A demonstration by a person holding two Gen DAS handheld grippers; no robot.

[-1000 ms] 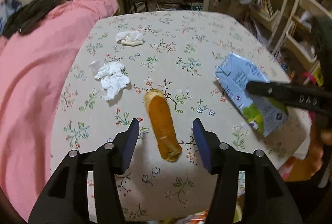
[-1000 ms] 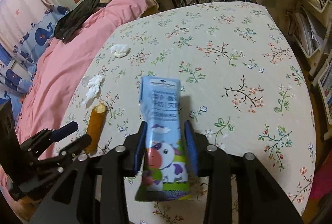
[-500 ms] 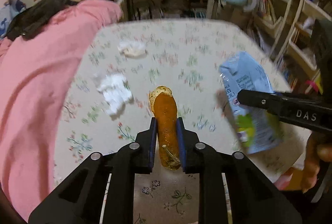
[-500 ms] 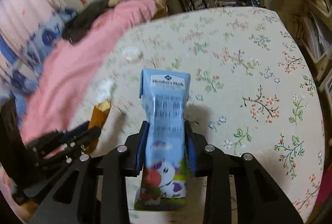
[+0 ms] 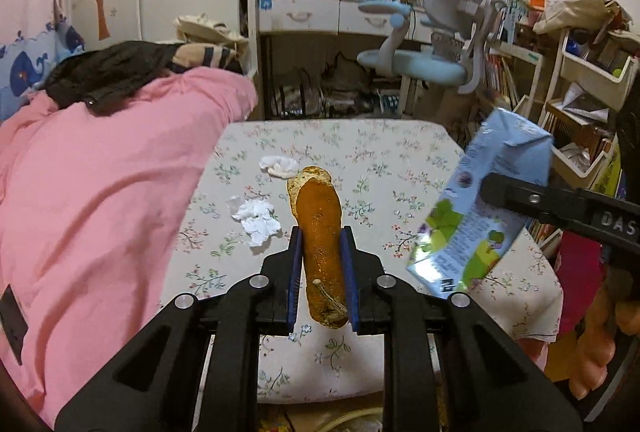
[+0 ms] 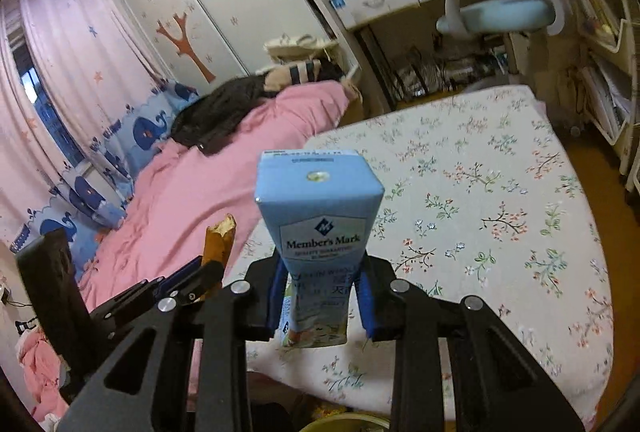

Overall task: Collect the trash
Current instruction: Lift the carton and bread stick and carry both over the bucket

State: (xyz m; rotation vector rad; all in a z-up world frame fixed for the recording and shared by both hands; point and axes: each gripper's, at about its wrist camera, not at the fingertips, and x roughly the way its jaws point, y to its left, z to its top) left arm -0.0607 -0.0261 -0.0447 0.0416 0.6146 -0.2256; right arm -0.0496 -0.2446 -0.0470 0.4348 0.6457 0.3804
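Note:
My left gripper (image 5: 322, 272) is shut on a brown half-eaten bread stick (image 5: 320, 232) and holds it above the floral table (image 5: 400, 160). The bread stick also shows in the right wrist view (image 6: 218, 240), with the left gripper (image 6: 192, 278) below it. My right gripper (image 6: 320, 292) is shut on a blue milk carton (image 6: 320, 216), lifted off the table (image 6: 500, 192). The carton shows at the right of the left wrist view (image 5: 488, 200). Two crumpled white tissues (image 5: 258, 220) (image 5: 278, 166) lie on the table.
A pink blanket (image 5: 100, 192) lies against the table's left side. A blue desk chair (image 5: 420, 60) and a desk stand beyond the far edge. Shelves (image 5: 580, 92) with books stand at the right. A yellowish rim (image 6: 344, 422) shows below the near edge.
My left gripper closed on the bread stick and lifted it off the table. My right gripper raised the carton and both grippers tilted upward and pulled back.

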